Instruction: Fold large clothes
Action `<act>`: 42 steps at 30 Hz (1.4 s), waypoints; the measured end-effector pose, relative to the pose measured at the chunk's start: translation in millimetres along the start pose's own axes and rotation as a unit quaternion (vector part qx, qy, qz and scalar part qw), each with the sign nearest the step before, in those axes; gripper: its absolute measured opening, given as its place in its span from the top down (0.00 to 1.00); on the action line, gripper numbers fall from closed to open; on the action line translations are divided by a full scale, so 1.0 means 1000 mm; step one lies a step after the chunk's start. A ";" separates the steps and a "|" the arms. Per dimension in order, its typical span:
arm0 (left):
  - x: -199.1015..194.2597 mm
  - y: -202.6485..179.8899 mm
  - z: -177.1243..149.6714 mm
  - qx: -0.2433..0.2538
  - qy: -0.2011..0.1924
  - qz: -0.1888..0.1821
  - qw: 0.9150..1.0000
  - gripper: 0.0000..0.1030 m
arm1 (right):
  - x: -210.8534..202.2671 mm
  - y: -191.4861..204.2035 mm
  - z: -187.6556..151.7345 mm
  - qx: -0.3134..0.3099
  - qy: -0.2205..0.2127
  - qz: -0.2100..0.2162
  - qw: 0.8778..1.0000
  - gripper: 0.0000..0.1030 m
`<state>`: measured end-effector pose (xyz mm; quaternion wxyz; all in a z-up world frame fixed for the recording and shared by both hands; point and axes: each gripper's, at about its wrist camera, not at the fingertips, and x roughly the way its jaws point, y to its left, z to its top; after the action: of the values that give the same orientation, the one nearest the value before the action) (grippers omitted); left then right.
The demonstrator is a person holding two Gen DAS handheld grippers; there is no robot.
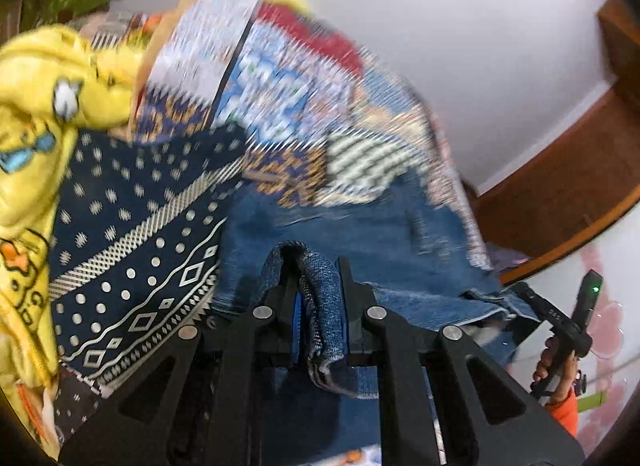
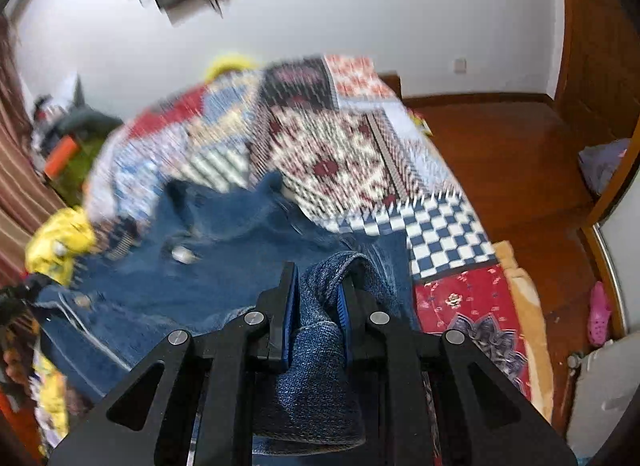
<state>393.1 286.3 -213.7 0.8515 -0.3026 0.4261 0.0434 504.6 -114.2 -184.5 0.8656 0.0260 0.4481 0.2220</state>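
Note:
A blue denim garment (image 1: 348,234) lies spread over the patchwork bedspread (image 1: 280,77). My left gripper (image 1: 316,270) is shut on a bunched fold of the denim, which hangs down between the fingers. My right gripper (image 2: 320,270) is shut on another fold of the same denim garment (image 2: 224,250), near the bed's right side. The right gripper also shows in the left wrist view (image 1: 576,318), held in a hand at the far right. Both views are motion-blurred.
A yellow cartoon-print garment (image 1: 36,105) and a navy patterned cloth (image 1: 132,234) lie left of the denim. The patchwork bedspread (image 2: 344,145) covers the bed. Wooden floor (image 2: 500,153) runs along its right side, with a pink shoe (image 2: 598,314). A white wall stands behind.

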 end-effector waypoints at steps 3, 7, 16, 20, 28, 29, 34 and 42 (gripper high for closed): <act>0.029 0.017 -0.006 -0.009 0.033 0.008 0.999 0.84 | 0.019 -0.005 -0.006 -0.014 0.013 -0.020 1.000 0.82; 0.031 0.013 -0.016 0.018 0.047 0.028 0.998 0.81 | 0.015 -0.003 -0.013 -0.035 0.010 -0.028 0.999 0.80; -0.025 -0.060 -0.041 0.192 -0.011 0.144 0.971 0.30 | -0.048 0.009 -0.019 -0.061 -0.026 -0.049 0.997 0.48; -0.052 -0.087 -0.060 0.219 -0.029 0.119 0.968 0.11 | -0.077 0.016 -0.028 -0.071 -0.053 -0.029 0.996 0.42; -0.025 -0.106 -0.105 0.231 0.029 0.095 0.968 0.10 | -0.087 0.049 -0.078 -0.122 -0.020 0.018 0.992 0.42; -0.015 -0.105 -0.112 0.229 0.044 0.093 0.968 0.10 | -0.084 0.051 -0.083 -0.127 -0.015 0.020 0.992 0.42; 0.022 -0.100 -0.129 0.237 0.072 0.118 0.962 0.10 | -0.041 0.068 -0.107 -0.149 0.032 0.024 0.988 0.42; 0.060 -0.098 -0.075 0.256 0.022 0.154 0.954 0.05 | 0.018 0.091 -0.074 -0.152 0.040 0.021 0.987 0.42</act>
<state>411.3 154.0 -245.8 0.8736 -0.0063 0.4831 0.0574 422.7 -36.5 -220.8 0.8359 -0.1051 0.4430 0.3066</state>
